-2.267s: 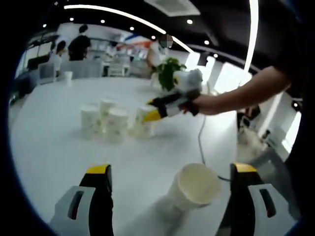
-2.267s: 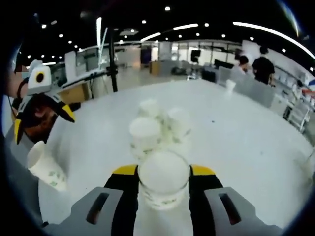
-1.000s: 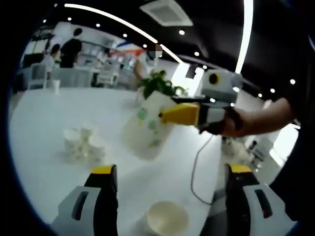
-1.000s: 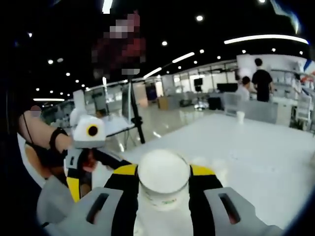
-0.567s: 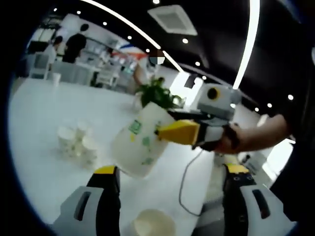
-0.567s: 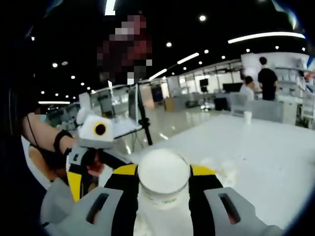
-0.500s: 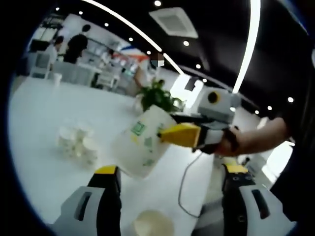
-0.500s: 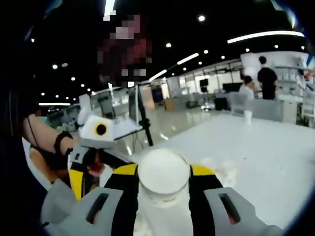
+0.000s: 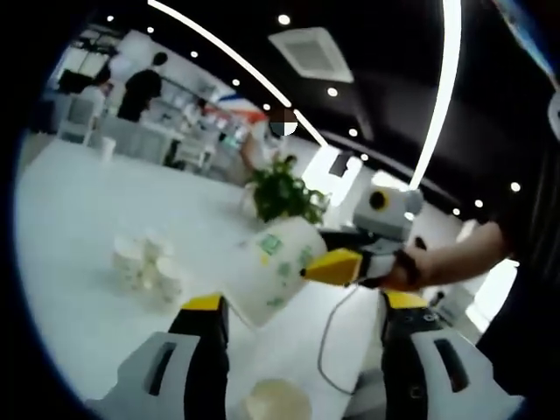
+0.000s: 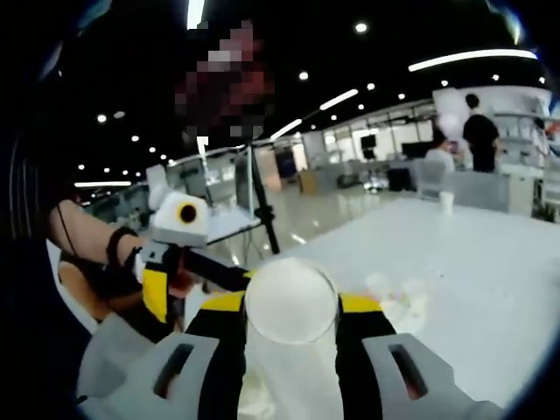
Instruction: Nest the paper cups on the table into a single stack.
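Note:
My right gripper point(image 10: 290, 304) is shut on a white paper cup with green prints point(image 10: 290, 296), its round base toward the camera. In the left gripper view that cup point(image 9: 278, 271) hangs tilted in the air, held by the right gripper point(image 9: 337, 265), just above the gap between my own jaws. My left gripper point(image 9: 304, 303) is open with nothing between its fingers. Low between its jaws, another paper cup point(image 9: 276, 401) shows its open mouth. A cluster of several cups point(image 9: 144, 267) stands on the white table point(image 9: 70, 219) to the left. The left gripper point(image 10: 185, 284) shows at the left, held by a hand.
A potted plant point(image 9: 280, 188) stands at the table's far side, and a cable point(image 9: 325, 337) trails over the table. A lone cup point(image 10: 447, 202) sits far off on the table point(image 10: 490, 262). People point(image 10: 479, 131) stand in the background.
The right gripper lifted a cup off the cluster and carried it over to the left gripper. In the last second that cup came lower and nearer the left jaws.

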Tool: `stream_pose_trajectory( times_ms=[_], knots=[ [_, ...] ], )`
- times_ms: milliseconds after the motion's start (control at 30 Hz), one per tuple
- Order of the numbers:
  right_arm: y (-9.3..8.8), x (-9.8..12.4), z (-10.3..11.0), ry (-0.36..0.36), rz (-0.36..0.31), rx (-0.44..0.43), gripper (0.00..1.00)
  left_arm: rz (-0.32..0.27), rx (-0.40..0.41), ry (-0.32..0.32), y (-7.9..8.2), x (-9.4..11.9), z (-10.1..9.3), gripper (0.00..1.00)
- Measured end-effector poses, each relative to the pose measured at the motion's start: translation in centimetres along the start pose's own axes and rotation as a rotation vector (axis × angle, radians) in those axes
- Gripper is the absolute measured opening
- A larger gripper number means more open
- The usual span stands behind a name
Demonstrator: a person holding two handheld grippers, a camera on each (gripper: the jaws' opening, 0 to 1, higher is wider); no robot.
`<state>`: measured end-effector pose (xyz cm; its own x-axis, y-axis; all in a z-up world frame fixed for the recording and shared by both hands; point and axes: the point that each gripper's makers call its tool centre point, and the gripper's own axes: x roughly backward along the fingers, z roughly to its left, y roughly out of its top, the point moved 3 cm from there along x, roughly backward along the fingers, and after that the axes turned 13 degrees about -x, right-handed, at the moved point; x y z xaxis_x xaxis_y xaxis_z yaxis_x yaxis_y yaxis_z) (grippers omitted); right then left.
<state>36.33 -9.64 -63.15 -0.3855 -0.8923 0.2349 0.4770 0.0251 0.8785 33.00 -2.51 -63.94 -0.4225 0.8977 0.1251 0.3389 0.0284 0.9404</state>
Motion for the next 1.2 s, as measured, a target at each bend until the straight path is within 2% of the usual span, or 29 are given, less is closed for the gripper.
stream_pose_trajectory(
  times_ms=[467, 667, 933, 1200],
  knots=[
    [-0.9, 0.5, 0.5, 0.032, 0.042, 0.030, 0.36, -0.007, 0.020, -0.007, 0.9, 0.8, 0.2, 0.52],
    [-1.3, 0.8, 0.7, 0.043, 0.056, 0.057, 0.36, -0.013, 0.047, -0.014, 1.2, 1.0, 0.1, 0.42],
    [-1.8, 1.0, 1.0, 0.045, 0.078, 0.078, 0.36, -0.017, 0.028, -0.012, 1.5, 1.3, 0.3, 0.28],
    [-2.3, 1.1, 1.2, 0.053, 0.085, 0.082, 0.36, 0.007, 0.013, -0.007, 1.3, 1.5, 0.4, 0.18]
  ],
)
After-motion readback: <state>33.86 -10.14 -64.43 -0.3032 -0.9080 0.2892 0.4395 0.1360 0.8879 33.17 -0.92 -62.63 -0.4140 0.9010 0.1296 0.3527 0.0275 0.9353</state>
